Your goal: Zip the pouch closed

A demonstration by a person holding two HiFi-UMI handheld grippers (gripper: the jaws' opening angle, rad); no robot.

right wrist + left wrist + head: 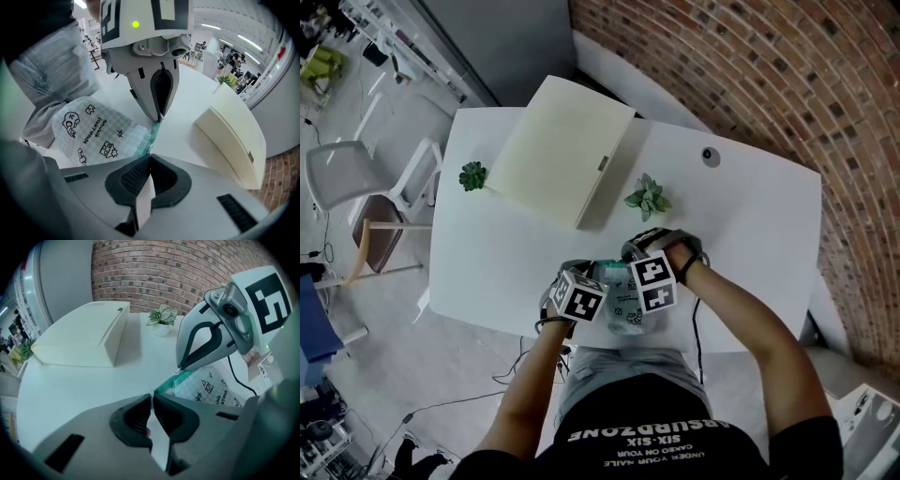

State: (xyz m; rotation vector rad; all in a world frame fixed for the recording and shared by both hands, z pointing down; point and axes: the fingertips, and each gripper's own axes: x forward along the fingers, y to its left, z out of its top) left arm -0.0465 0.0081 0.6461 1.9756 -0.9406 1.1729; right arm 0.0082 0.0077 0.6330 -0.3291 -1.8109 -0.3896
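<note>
Teal zip strip (pixel 147 139) is what both pairs of fingers have hold of, one pair at each end. Your left gripper (pixel 152 397) has its fingers pinched on the near corner of that strip, with only a thin sliver between the pads. Your right gripper (pixel 149 158) has its fingers pressed tight together on the opposite end. Whether a pull tab sits between them you cannot tell. The two grippers point steeply down, tips near each other, with the strip stretched between them.

Hanging off the strip, on your body's side of the fingers, is the one pouch (pixel 93 131), white-checked with black doodles. It lies flat on the white table (pixel 750 225) at its near edge.

Beyond the fingertips stand two small potted plants: one (pixel 648 197) just past your right gripper, the other (pixel 472 175) well off to the left. Between them lies one cream box (pixel 558 150). One grey round disc (pixel 711 157) sits farther right. One chair (pixel 342 173) stands off the table's left side.
</note>
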